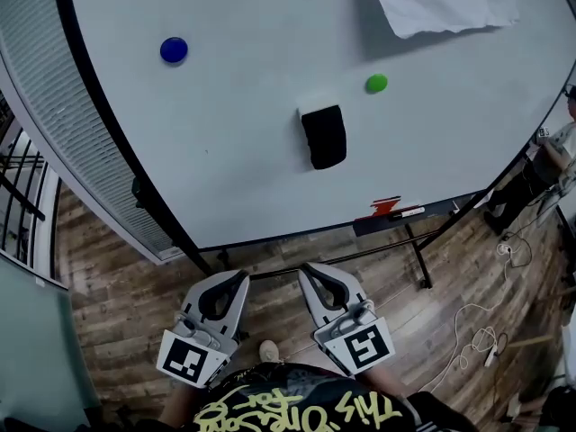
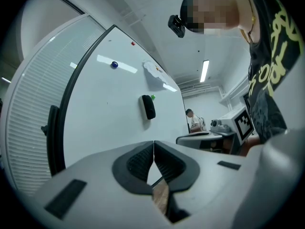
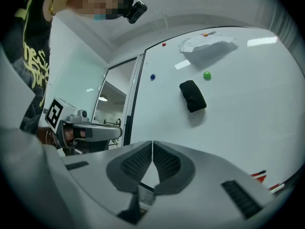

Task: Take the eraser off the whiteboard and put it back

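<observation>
Cool ceiling light, whiteboard glare, fisheye edges, sharp focus

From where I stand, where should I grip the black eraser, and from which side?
Probably pinch the eraser across its two long side edges, near mid-height, coming straight in at the whiteboard: it sits flat and roughly upright, narrower than tall.

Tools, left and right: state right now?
Left tool: closed, tips together, holding nothing.
Right tool: closed, tips together, holding nothing.
</observation>
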The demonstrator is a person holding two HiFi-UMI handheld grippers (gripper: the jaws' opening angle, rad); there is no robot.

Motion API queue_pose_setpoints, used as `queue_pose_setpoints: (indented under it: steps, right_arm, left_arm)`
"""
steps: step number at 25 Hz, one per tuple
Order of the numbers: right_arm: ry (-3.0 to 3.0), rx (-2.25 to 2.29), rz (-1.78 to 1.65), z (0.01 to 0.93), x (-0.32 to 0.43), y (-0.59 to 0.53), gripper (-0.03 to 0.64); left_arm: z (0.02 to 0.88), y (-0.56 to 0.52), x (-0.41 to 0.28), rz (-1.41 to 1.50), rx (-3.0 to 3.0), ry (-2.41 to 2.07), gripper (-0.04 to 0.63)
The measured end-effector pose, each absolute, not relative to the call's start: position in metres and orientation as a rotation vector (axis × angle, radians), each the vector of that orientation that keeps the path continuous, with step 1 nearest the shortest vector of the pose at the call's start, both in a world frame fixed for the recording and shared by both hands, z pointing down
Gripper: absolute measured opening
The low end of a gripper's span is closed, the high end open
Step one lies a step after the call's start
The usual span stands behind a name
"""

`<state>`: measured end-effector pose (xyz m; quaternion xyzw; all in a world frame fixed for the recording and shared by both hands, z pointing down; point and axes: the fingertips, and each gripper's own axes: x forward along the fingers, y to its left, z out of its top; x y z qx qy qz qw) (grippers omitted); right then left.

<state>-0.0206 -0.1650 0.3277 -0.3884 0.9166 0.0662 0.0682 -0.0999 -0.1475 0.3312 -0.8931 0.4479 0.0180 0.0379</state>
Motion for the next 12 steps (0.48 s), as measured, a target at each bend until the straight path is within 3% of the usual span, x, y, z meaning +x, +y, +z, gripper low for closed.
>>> queue_pose_setpoints:
  steps: [12]
  right_arm:
    - [2.733, -1.243, 0.198, 0.327, -0.029, -0.197, 0.011]
  left_arm:
    - [0.336, -0.178, -0.112, 0.051, -2.787, 1.330, 0.008]
